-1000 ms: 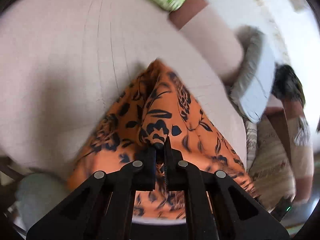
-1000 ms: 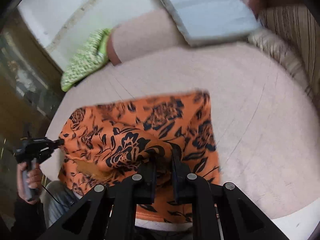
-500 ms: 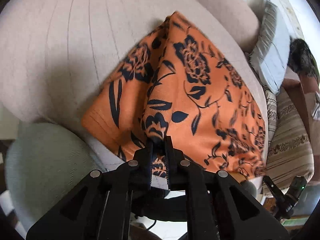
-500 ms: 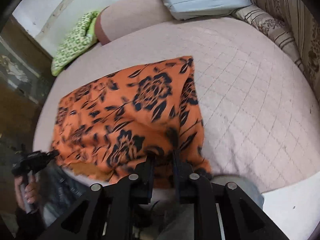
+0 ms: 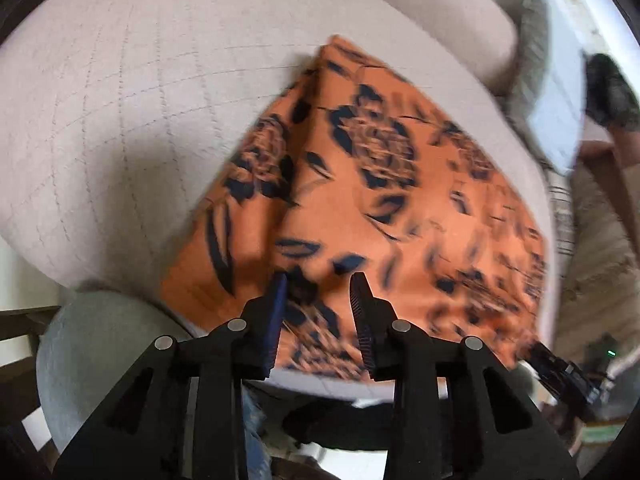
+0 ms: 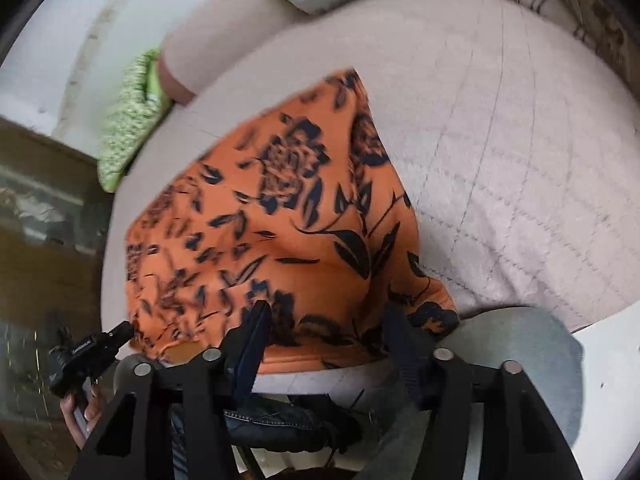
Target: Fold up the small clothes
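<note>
Left wrist view only: grey-edged pillow (image 5: 536, 80) at 2 o'clock and the right tool's tip (image 5: 560, 368) poking in at 4 o'clock. Right wrist view only: green patterned cloth (image 6: 128, 128) at 10 o'clock, the left tool (image 6: 90, 350) at 8 o'clock with the hand (image 6: 78, 416) under it, and the person's jeans (image 6: 276, 420) below. Orange floral garment (image 5: 384, 208) lies folded flat on the quilted beige bed (image 5: 120, 100), its near edge at the bed's front edge, roughly center in both views (image 6: 280, 240). Left tool (image 5: 318, 280): jaws parted moderately, nothing held, tips over the garment's near edge; contact unclear, frame blurred. Right tool (image 6: 324, 316): jaws spread wide, empty, tips over the garment's near hem. Beige bolster (image 6: 208, 52) at 11 o'clock, beyond the garment. Grey rounded cushion (image 6: 520, 352) sits at 4 o'clock, just beside the right tool.
</note>
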Tool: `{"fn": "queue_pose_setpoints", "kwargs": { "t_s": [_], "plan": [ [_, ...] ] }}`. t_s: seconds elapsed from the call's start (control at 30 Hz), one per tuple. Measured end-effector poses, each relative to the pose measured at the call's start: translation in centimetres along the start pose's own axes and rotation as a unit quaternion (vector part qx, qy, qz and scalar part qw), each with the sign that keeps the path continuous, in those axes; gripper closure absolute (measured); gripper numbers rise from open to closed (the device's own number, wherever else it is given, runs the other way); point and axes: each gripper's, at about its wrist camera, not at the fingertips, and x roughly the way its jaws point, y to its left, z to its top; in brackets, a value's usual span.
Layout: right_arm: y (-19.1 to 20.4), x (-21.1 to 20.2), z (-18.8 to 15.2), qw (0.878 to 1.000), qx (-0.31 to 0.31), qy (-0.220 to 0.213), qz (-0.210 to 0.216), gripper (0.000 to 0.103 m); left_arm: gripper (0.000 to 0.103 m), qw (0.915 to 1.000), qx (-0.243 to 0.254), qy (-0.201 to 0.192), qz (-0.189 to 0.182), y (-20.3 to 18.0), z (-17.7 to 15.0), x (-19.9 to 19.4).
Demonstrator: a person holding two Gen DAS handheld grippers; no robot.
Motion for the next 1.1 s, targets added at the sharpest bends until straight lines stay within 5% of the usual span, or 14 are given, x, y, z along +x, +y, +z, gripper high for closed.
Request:
{"fn": "queue_pose_setpoints", "kwargs": {
  "t_s": [0.13,0.17,0.23,0.4,0.5,0.57,0.77,0.9,1.03,1.1],
  "plan": [
    [0.7,1.3,0.7,0.999,-0.004,0.014,-0.030,0.078,0.073,0.9999,0.000,0.010,0.014,-0.3,0.5,1.5],
    [1.0,1.2,0.9,0.999,-0.012,0.012,-0.044,0.084,0.088,0.9999,0.000,0.005,0.011,-0.4,0.5,1.3],
    [1.6,0.5,1.1,0.998,-0.025,0.006,-0.050,0.086,0.091,1.0000,0.008,-0.004,-0.002,-0.6,0.4,0.1],
    [4.5,-2.7,0.3,0.990,-0.095,-0.033,-0.101,0.087,0.093,0.9992,0.020,-0.034,0.005,-0.3,0.3,-2.4],
    [3.9,0.0,0.0,0.987,-0.105,0.002,-0.121,0.087,0.093,0.9988,0.023,0.016,0.040,0.1,0.4,1.2],
    [2.4,3.0,-0.2,0.987,-0.085,0.041,-0.128,0.087,0.091,0.9990,0.021,-0.001,0.041,-0.4,0.2,0.6],
    [0.7,0.2,-0.4,0.998,-0.040,0.010,-0.051,0.082,0.091,0.9994,0.027,-0.014,0.018,-0.1,-0.5,-2.3],
    [1.1,-2.1,-0.7,0.997,-0.053,-0.020,-0.062,0.081,0.090,0.9984,0.034,-0.045,-0.007,-0.6,-1.1,-5.1],
    [1.4,-2.7,-0.6,0.997,-0.050,-0.041,-0.032,0.073,0.058,0.9964,0.056,-0.063,-0.007,-2.0,0.4,-6.1],
    [2.0,-2.3,-0.1,0.997,-0.051,-0.042,-0.031,0.069,0.056,0.9955,0.066,-0.069,0.001,-2.7,1.8,-5.9]
  ]
}}
